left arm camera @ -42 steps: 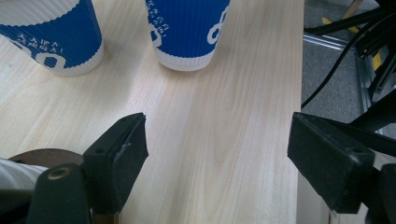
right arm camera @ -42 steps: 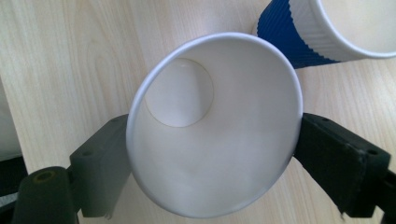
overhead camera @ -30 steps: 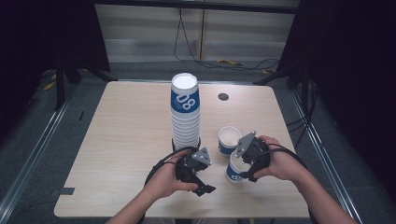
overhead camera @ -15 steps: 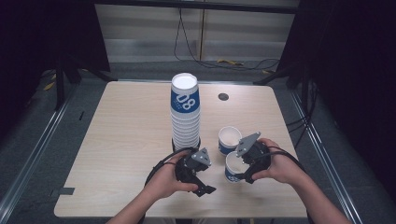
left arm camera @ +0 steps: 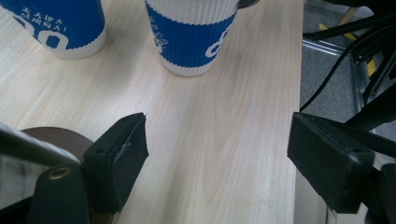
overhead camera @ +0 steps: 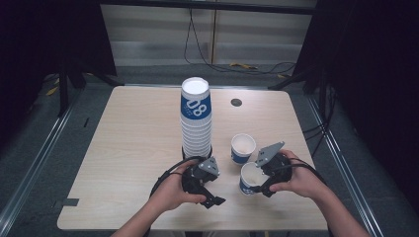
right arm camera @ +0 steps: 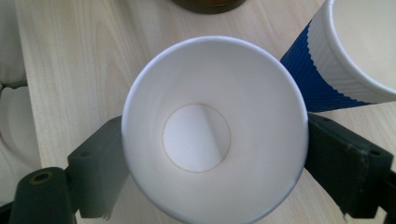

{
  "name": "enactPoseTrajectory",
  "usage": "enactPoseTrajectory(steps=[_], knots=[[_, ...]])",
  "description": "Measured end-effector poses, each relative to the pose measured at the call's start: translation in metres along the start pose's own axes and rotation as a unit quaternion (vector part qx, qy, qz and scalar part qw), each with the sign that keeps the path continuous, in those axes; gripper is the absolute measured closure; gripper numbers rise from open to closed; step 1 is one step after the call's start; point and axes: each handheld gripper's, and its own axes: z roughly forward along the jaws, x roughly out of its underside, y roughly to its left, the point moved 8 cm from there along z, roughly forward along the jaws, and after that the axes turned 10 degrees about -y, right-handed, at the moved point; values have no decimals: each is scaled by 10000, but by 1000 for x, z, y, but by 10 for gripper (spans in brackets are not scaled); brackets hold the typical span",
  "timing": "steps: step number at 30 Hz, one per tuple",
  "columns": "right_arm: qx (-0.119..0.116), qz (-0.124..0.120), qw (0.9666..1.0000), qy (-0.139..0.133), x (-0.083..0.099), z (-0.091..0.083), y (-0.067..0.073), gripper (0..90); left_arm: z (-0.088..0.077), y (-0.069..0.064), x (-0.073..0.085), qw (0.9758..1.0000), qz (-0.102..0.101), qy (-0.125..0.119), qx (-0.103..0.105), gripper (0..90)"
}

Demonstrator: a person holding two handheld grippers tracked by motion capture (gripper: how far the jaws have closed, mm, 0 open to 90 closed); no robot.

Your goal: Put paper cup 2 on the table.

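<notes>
Paper cup (right arm camera: 215,130), upright on table (overhead camera: 123,148), near front edge: gripped between jaws of right gripper (overhead camera: 264,178). Second cup (overhead camera: 243,147) just behind. Tall cup stack (overhead camera: 196,118) mid-table. Left gripper (left arm camera: 217,158): jaws wide apart, empty.

I'm working in what looks like a lab or recording studio. My pale wooden table (overhead camera: 133,148) stands on grey flooring between black curtains (overhead camera: 375,74), with metal floor rails (overhead camera: 34,163) and loose cables (overhead camera: 217,61) behind.
</notes>
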Motion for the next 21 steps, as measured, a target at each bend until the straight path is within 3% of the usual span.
enactPoseTrajectory(steps=[15,17,21], knots=[[81,71,9995,-295,13,-6,3,125,-7,2,6,10000,-61,-35,-70,200],[53,194,9991,-378,15,-5,4,125,-7,3,8,10000,-41,0,-64,200],[40,190,9994,-303,24,-1,5,127,-8,4,10,10000,-58,11,-80,200]])
